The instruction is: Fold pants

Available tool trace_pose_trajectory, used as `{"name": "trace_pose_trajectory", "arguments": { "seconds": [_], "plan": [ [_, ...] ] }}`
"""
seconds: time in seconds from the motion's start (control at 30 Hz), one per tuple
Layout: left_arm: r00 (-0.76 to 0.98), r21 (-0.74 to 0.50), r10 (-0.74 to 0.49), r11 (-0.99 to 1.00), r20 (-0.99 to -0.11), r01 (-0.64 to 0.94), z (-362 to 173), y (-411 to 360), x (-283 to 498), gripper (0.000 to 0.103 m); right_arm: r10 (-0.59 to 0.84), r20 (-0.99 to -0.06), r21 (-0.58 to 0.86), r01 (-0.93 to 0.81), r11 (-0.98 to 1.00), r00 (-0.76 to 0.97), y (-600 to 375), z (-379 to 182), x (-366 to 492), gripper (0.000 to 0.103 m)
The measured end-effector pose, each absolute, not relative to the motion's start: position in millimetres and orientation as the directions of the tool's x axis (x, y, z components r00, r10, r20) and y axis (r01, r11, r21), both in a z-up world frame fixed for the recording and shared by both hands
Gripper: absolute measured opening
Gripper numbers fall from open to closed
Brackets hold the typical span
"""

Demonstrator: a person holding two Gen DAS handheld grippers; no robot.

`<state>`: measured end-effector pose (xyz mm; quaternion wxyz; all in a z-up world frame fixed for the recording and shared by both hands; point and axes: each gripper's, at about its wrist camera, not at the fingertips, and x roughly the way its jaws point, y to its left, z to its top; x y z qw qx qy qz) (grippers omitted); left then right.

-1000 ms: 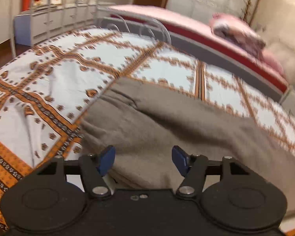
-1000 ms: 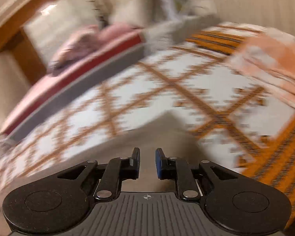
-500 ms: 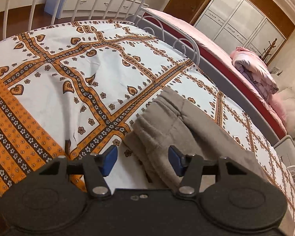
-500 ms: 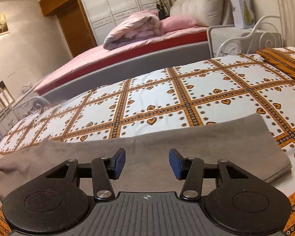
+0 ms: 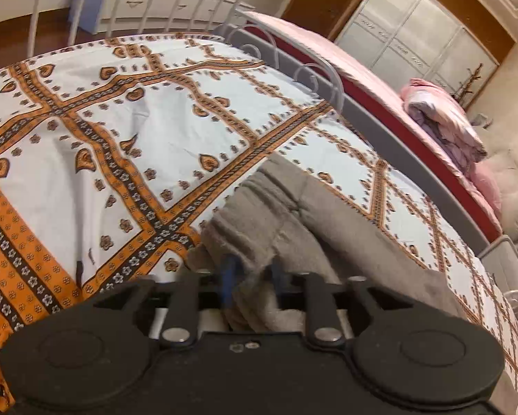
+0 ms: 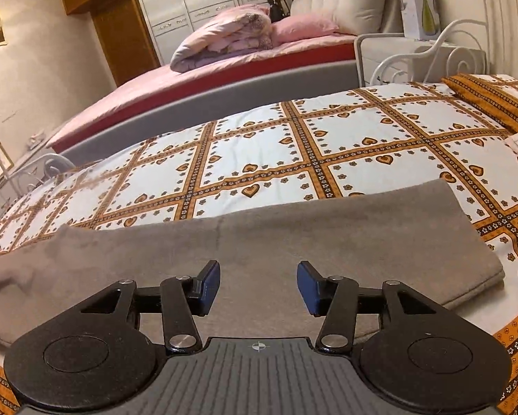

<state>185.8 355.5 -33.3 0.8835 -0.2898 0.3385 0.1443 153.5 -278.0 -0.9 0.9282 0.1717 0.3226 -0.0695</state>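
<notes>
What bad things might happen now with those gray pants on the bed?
1. The left claw has just closed on a bunched end of the gray pants. It may hold only some layers, so the rest could sag when lifted.
2. The right claw is open above the pants, gripping nothing. A one-sided lift could twist the fold.
3. Dragging could wrinkle the patterned bedsheet.

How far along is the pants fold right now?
Done: the grey pants lie as one long strip across the patterned bedspread, legs apparently stacked. In hand: the left gripper has just closed on the bunched end; the right gripper hovers open over the strip. Left: the crosswise folds.
</notes>
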Motion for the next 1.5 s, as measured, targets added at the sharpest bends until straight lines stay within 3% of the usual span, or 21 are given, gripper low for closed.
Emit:
{"name": "trace_pose_trajectory", "arguments": {
  "seconds": [0.27,0.33,0.47,0.57,0.6,0.77,0.97,1.03,1.1,1.13,1.2,1.27,1.33,1.5],
  "plan": [
    [0.717,-0.392,0.063,0.802,-0.694,-0.45,-40,356,196,0.021,-0.01,-0.62,0.281,0.234,0.931,0.784,-276,1,153,0.051],
    [0.722,-0.378,0.074,0.813,-0.688,-0.443,-38,356,199,0.013,-0.008,-0.625,0.278,0.232,0.932,0.781,-275,1,154,0.051],
    [0.849,-0.373,0.149,0.85,-0.507,-0.372,-4,347,189,0.009,-0.015,-0.626,0.281,0.243,0.928,0.78,-276,0,153,0.051],
    [0.702,-0.24,0.165,0.865,-0.693,-0.44,-32,343,210,0.008,-0.014,-0.625,0.289,0.248,0.925,0.78,-277,-1,153,0.052],
    [0.687,-0.245,0.144,0.866,-0.713,-0.435,-40,346,209,0.009,-0.012,-0.633,0.285,0.247,0.926,0.774,-276,-2,154,0.052],
    [0.727,-0.294,0.161,0.84,-0.668,-0.456,-24,353,187,0.02,0.011,-0.648,0.289,0.232,0.929,0.762,-272,-5,157,0.053],
    [0.788,-0.343,0.133,0.847,-0.602,-0.406,0,337,175,0.018,0.206,-0.639,0.356,0.048,0.933,0.741,-239,-10,169,0.053],
    [0.778,-0.318,0.075,0.885,-0.624,-0.34,-4,322,188,0.018,0.263,-0.653,0.345,-0.03,0.938,0.711,-216,-16,177,0.053],
    [0.714,-0.253,0.052,0.915,-0.698,-0.314,-20,310,205,0.028,0.263,-0.692,0.301,-0.063,0.952,0.672,-194,-26,188,0.053],
    [0.661,-0.199,0.06,0.93,-0.748,-0.31,-31,306,215,0.026,0.227,-0.727,0.255,-0.051,0.965,0.648,-183,-33,193,0.054],
    [0.667,-0.154,0.095,0.94,-0.739,-0.304,-29,302,219,0.023,0.168,-0.795,0.18,-0.038,0.983,0.583,-178,-52,206,0.054],
    [0.738,-0.188,0.121,0.928,-0.664,-0.322,-13,305,214,0.025,0.152,-0.768,0.151,-0.055,0.987,0.622,-176,-39,204,0.054],
    [0.772,-0.225,0.134,0.914,-0.621,-0.339,-5,309,220,0.025,0.223,-0.68,0.205,-0.11,0.973,0.699,-176,-18,199,0.054],
    [0.749,-0.193,0.163,0.911,-0.642,-0.364,-11,312,253,0.025,0.342,-0.613,0.273,-0.215,0.938,0.712,-163,-5,251,0.054]
  ]
}}
